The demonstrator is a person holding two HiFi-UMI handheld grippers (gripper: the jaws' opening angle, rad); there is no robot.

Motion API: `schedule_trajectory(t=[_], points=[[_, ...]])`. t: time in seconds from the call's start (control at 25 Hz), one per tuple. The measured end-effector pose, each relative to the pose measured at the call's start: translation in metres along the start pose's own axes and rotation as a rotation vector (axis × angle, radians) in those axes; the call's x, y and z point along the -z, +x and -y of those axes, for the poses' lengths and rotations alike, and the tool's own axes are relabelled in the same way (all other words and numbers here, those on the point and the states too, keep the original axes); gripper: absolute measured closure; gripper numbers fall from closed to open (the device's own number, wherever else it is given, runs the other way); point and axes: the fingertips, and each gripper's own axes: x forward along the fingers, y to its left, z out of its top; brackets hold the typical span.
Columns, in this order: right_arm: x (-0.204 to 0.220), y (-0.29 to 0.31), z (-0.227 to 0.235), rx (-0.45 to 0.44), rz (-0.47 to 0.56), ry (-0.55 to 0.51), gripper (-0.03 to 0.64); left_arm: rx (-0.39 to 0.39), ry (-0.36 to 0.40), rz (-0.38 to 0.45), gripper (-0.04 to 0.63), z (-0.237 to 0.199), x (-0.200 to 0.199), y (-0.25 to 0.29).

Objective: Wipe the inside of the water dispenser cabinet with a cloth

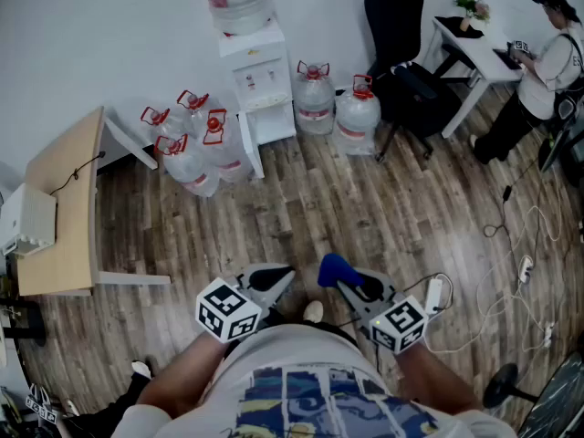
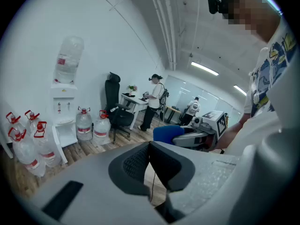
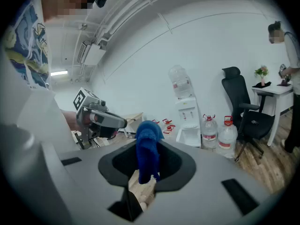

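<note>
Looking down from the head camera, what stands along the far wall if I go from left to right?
Wooden desk → cluster of water jugs → water dispenser → two more water jugs → black office chair → white desk → standing person.

The floor (image 1: 365,208) is wood-look plank, brown and grey, smooth with a dull sheen. At 12 o'clock in the head view the dispenser (image 1: 258,71) is smooth white plastic. The bottles (image 1: 196,149) at 11 o'clock are clear plastic with glossy red caps. At 9 o'clock the surface (image 1: 64,208) has a pale, matt wood top. The chair (image 1: 401,44) at 1 o'clock looks like black fabric. The cloth (image 1: 333,267) is blue, soft and fuzzy, pinched in the right gripper (image 3: 147,139). Both gripper bodies are matt grey plastic. The left gripper (image 2: 150,149), jaws together, has dark pads (image 2: 137,163) with a fine ribbed texture.
</note>
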Motion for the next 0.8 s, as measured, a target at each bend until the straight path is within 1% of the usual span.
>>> schedule_trajectory(t=[0.28, 0.52, 0.64, 0.8], points=[[0.004, -0.003, 0.008, 0.003, 0.007, 0.001, 0.532, 0.001, 0.006, -0.001, 0.592, 0.006, -0.002, 0.007], [0.002, 0.005, 0.017, -0.018, 0.021, 0.032, 0.532, -0.003, -0.007, -0.006, 0.592, -0.001, -0.004, 0.014], [-0.003, 0.016, 0.022, -0.028, 0.029, 0.030, 0.532, -0.003, -0.024, 0.005, 0.592, -0.011, -0.006, 0.017], [-0.012, 0.042, 0.033, -0.028, 0.013, 0.026, 0.532, -0.005, -0.058, 0.021, 0.592, -0.042, -0.010, 0.019]])
